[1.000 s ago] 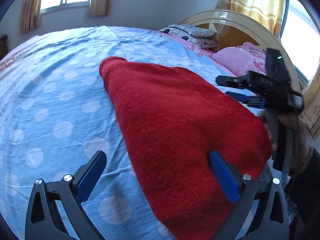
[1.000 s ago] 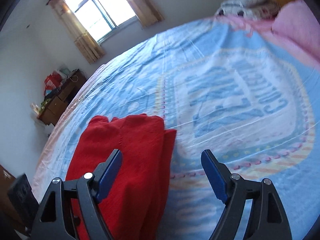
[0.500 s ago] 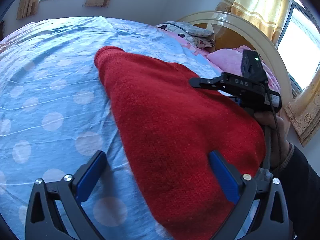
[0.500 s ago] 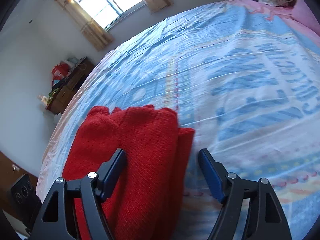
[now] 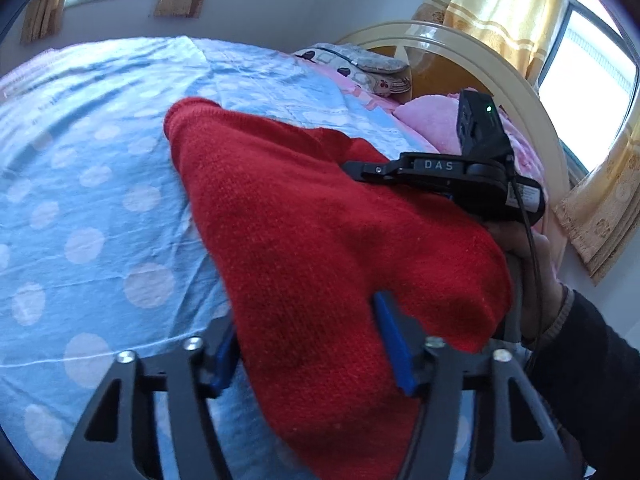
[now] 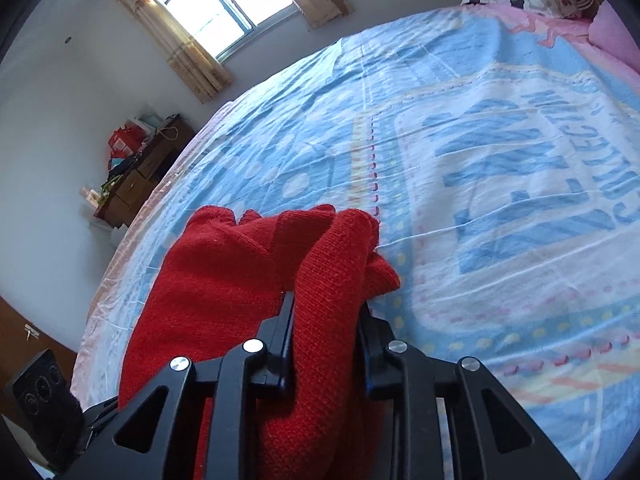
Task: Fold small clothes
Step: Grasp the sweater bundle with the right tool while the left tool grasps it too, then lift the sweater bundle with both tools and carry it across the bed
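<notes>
While both sets of jaws are closing, the left hand-held gripper (image 5: 308, 344) has the near edge of the red knit garment (image 5: 304, 216) between its blue pads at the bottom of its frame, and the right hand-held gripper (image 6: 326, 320) is clenched on a bunched fold of the same garment. From the left gripper, the garment's long axis runs away toward the upper left of the frame across the blue dotted bed sheet (image 5: 88, 208), with the right gripper grasping its right-hand side. Count: one garment, two grippers, each at one near corner, so neither is judged nearer.
</notes>
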The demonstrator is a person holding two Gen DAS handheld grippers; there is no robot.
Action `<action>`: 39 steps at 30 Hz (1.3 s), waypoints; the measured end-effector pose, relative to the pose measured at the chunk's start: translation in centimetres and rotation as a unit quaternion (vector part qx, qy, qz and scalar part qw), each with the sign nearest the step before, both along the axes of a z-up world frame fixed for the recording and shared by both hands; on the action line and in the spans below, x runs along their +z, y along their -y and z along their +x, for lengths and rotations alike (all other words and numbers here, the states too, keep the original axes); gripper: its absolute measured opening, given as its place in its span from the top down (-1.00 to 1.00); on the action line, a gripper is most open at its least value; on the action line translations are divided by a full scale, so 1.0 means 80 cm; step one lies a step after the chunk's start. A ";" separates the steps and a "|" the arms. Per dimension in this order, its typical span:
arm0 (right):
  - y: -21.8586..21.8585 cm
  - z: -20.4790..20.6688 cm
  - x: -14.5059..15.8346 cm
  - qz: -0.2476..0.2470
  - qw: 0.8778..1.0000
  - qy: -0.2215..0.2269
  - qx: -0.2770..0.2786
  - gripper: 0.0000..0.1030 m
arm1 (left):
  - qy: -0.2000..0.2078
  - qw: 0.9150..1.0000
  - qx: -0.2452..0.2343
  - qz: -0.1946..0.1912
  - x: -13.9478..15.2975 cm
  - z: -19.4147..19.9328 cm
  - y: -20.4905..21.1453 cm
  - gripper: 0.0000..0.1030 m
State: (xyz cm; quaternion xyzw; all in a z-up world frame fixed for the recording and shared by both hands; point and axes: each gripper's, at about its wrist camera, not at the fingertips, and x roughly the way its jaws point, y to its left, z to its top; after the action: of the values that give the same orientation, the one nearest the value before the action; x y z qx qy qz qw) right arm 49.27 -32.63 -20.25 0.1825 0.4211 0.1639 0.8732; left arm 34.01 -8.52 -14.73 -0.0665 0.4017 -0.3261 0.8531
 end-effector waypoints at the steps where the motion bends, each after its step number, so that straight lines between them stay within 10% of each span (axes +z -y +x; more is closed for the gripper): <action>1: -0.001 -0.006 0.003 -0.003 1.000 0.005 -0.005 0.52 | 0.003 1.000 0.003 0.003 0.002 -0.001 0.002 -0.05; 13: -0.008 -0.081 0.051 0.003 0.998 0.053 -0.038 0.53 | 0.011 0.999 0.002 0.037 0.026 -0.033 -0.009 0.27; 39: -0.132 -0.189 0.073 0.052 0.995 0.072 0.042 0.53 | 0.032 0.996 0.059 0.056 0.051 -0.143 -0.106 0.32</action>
State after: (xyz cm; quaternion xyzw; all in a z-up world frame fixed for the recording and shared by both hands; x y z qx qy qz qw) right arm 34.15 -22.07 -14.40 0.1973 0.3558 0.2351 0.8828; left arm 22.58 -0.03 -10.64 -0.0321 0.3874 -0.2544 0.8855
